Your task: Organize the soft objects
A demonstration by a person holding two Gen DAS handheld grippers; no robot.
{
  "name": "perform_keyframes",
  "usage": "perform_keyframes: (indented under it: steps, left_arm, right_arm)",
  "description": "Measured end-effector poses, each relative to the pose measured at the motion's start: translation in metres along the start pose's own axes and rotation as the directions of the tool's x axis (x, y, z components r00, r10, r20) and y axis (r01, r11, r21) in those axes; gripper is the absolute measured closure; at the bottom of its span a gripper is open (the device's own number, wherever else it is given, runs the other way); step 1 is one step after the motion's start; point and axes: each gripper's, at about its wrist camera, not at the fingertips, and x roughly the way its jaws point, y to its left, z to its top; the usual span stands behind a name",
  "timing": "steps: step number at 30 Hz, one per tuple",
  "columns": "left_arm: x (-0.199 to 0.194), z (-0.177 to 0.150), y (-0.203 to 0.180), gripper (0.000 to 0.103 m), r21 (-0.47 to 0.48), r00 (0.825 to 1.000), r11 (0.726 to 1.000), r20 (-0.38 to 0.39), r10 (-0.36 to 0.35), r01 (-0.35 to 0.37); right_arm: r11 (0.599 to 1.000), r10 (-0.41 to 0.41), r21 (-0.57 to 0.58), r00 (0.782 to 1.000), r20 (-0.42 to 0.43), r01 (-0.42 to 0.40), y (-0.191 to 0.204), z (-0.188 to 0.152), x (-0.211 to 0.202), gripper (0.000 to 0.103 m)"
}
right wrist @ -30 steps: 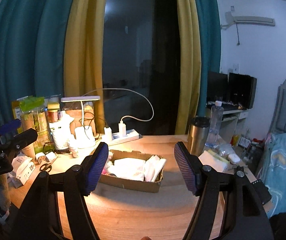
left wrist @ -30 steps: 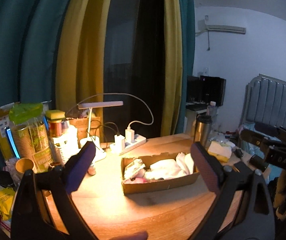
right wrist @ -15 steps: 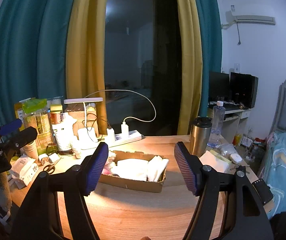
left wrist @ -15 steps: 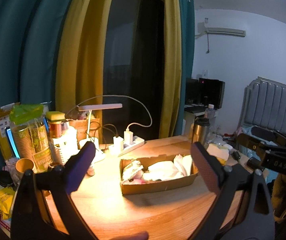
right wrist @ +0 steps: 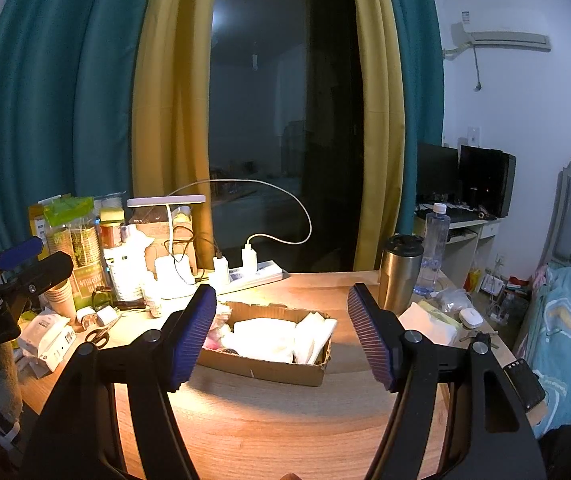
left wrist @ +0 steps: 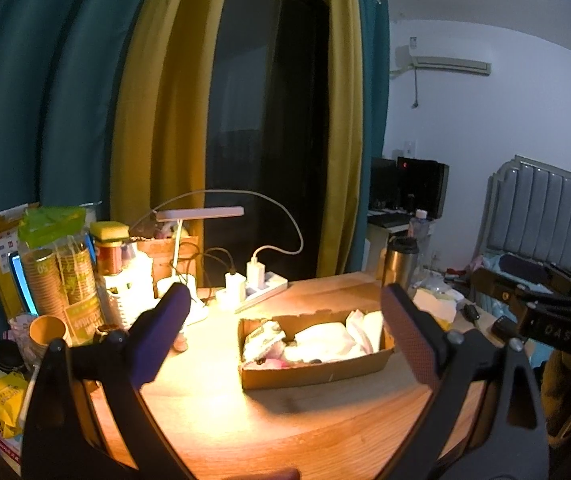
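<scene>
Left gripper [left wrist: 285,340]: held above the near table edge, jaws spread wide, nothing between the pads; seen again at the left border of the right wrist view.
Right gripper [right wrist: 281,336]: likewise raised over the near edge, jaws wide apart and bare, aimed at the box.
Table [right wrist: 269,416]: bare lit wood between the grippers and the box.
Cardboard box [right wrist: 269,368]: shallow, open-topped, mid-table, framed between both pairs of jaws yet well beyond the tips.
Soft objects [right wrist: 261,332]: white folded cloths or tissue packs lying inside the box, more folded white pieces leaning at its right end [left wrist: 361,326], something pink and a printed packet at its left end [left wrist: 263,334]; exact kind too overexposed to tell.
White soft pack [right wrist: 427,324]: outside the box, on the table to its right, near the steel tumbler [right wrist: 397,272].
Wet-wipe pack [right wrist: 47,334]: outside the box, far left among clutter.
Step in hand: undecided between two readings: a box already filled and grippers drawn clear, or a box waiting to be sorted through.
Next move calls for: no call settled by this scene; any grasp on limp cloth likely needing a pinch on a fold, not a flat face.
Far: desk lamp [left wrist: 199,214], power strip [left wrist: 261,288], curtains, dark window.
</scene>
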Motion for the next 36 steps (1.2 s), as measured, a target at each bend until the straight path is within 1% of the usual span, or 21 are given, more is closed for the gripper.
perform_keyframes:
  steps: [31, 36]
  left_arm:
    - [0.022, -0.007, -0.003, 0.006, 0.008, 1.0, 1.0, -0.026, 0.0, 0.0]
    - [0.026, -0.01, -0.005, 0.006, 0.019, 0.999, 1.0, -0.04, -0.007, 0.007]
  right_arm:
    - [1.0, 0.008, 0.005, 0.999, -0.045, -0.008, -0.008, -0.006, 0.027, 0.031]
    - [1.0, 0.009, 0.0, 0.999, -0.052, -0.009, -0.008, -0.007, 0.03, 0.031]
